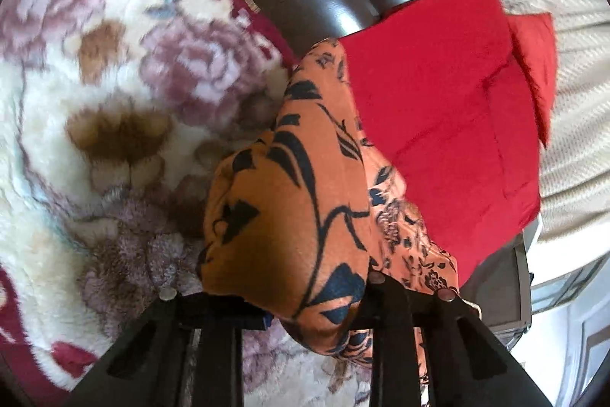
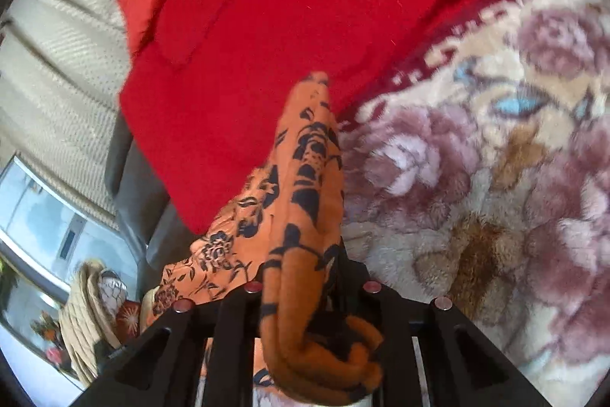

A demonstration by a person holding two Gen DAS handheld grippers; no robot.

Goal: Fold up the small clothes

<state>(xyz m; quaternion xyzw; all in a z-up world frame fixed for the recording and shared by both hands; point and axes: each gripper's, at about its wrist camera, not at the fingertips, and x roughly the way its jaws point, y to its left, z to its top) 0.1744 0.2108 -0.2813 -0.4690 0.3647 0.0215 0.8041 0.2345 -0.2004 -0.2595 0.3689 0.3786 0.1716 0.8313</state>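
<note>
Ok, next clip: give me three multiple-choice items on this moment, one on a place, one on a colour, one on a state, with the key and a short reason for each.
1. Where does the red garment lie relative to the orange printed cloth?
A. Beyond it, farther from the grippers
B. Under the floral blanket
C. Hanging from a hook

2. What colour is the pattern on the orange printed cloth?
A. White
B. Dark, black to navy
C. Green

3. What is the right gripper doing?
A. Standing open over bare blanket
B. Shut on the orange printed cloth
C. Holding the red garment

Key: 1 A, the red garment spreads out past the far tip of the cloth in both wrist views. 2 B, dark leaf and flower shapes cover the orange. 3 B, the cloth bunches between its fingers; the left gripper also has it pinched, over the floral blanket.
</note>
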